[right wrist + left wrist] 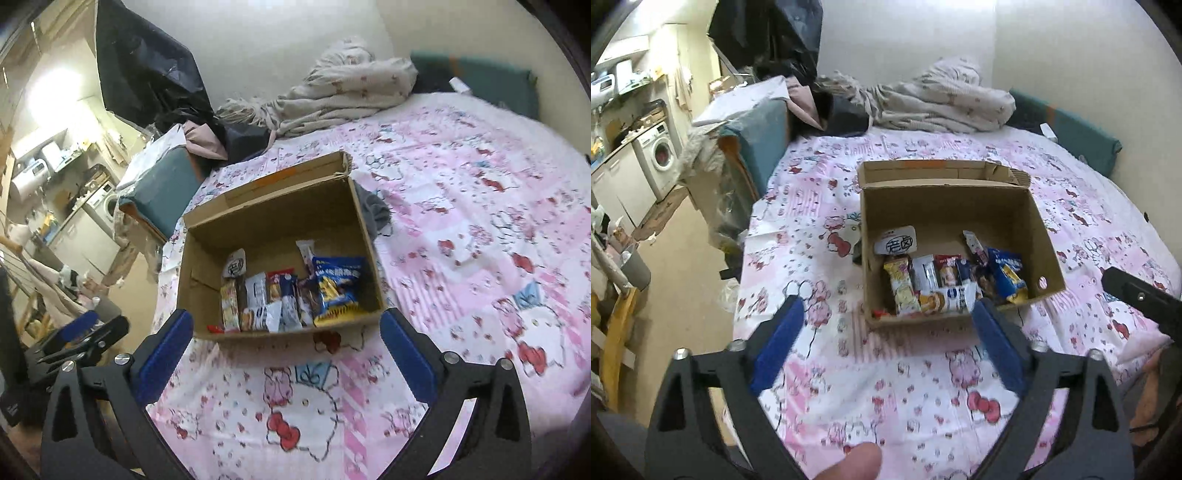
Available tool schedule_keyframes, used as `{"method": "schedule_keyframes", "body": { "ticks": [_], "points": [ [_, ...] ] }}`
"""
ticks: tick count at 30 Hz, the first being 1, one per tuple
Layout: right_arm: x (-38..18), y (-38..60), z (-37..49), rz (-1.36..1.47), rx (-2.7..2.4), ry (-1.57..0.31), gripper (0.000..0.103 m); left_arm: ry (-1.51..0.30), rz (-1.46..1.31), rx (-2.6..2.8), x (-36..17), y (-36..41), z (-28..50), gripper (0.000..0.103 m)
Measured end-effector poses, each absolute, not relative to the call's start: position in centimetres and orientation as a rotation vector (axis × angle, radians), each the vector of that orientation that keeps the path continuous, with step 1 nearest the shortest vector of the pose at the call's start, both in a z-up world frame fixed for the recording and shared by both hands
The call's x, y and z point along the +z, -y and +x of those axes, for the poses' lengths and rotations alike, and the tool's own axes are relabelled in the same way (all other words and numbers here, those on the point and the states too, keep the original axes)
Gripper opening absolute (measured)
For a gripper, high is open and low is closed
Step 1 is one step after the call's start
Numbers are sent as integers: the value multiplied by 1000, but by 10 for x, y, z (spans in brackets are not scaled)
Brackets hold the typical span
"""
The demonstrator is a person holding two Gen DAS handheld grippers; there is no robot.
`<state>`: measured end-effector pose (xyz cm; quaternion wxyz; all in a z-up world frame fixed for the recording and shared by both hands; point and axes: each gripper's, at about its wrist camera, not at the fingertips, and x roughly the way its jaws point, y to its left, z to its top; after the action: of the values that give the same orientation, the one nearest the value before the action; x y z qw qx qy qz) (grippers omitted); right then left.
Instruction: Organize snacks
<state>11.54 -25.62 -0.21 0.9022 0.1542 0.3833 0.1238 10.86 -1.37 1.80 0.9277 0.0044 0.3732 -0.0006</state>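
Pink cartoon-print sheet (886, 387) covers the bed, with a crumpled blanket (945, 99) heaped at the far side against the wall. Off to the left, a washer (659, 155) stands in a cluttered kitchen corner.

On the sheet sits an open cardboard box (960, 206), its flaps folded back. Snack packets (945, 284) line the near side of the box floor, packed side by side; a blue bag (338, 288) lies at the right end of the row and a white packet with a round mark (895, 240) leans just behind the left end.

Left gripper (888, 325) hangs above the sheet just short of the box's near wall, jaws spread wide with nothing between them. Right gripper (286, 339) is likewise spread wide and empty, framing the box's near edge without touching it. Each gripper shows at the edge of the other's view.
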Motion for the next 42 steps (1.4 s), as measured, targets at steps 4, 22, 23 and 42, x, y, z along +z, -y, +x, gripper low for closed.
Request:
{"method": "schedule_keyframes", "body": {
  "ticks": [4, 22, 23, 42],
  "points": [
    [-2, 244, 92, 238, 251, -789, 103, -751, 2, -42, 20, 13, 79, 103],
    [3, 229, 38, 151, 135, -678, 103, -711, -90, 0, 8, -14, 30, 103],
    [2, 229, 38, 151, 131, -675, 103, -712, -98, -1, 8, -15, 29, 103],
    [2, 218, 33, 85, 145, -642, 103, -697, -98, 6, 6, -12, 27, 103]
  ]
}}
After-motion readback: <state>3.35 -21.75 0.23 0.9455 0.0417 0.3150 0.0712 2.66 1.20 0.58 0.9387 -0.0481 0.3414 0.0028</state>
